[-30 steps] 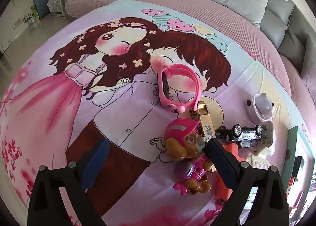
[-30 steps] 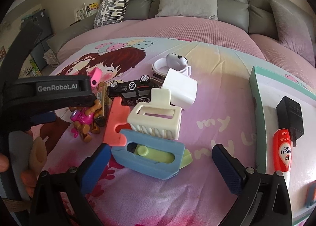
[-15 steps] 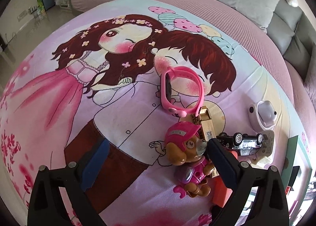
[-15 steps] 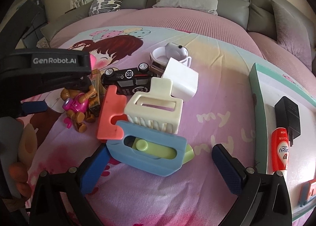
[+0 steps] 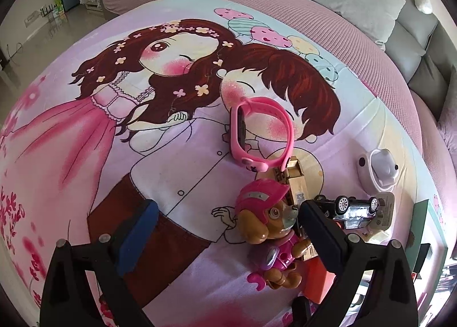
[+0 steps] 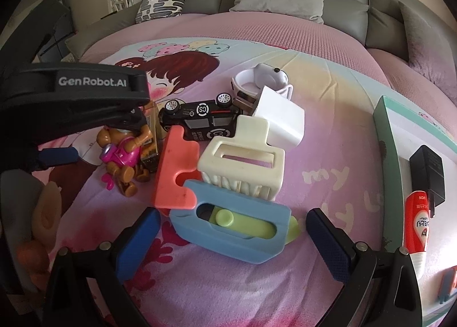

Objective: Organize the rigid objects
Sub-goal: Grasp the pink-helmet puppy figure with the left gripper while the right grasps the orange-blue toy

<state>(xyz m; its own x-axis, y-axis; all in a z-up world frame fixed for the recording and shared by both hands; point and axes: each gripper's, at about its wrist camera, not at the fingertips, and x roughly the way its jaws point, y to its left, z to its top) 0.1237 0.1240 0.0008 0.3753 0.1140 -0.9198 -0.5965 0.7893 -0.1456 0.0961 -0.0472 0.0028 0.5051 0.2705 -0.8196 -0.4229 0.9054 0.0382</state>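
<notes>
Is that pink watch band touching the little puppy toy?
Apart. The left wrist view shows printed sheet between the pink watch band and the puppy toy.

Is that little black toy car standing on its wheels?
No, the black toy car lies tipped over among the pile, its wheels pointing up and sideways rather than resting on the bedsheet.

"GenRobot.AI" on left gripper (image 6: 94,130), "my" on bedsheet (image 6: 328,175)

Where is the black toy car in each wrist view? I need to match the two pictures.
Left wrist: black toy car at lower right, on its side, just past the right finger.
Right wrist: it lies left of centre, wheels up, behind the coral puzzle piece.
Shared landmark: the pup figure.
</notes>
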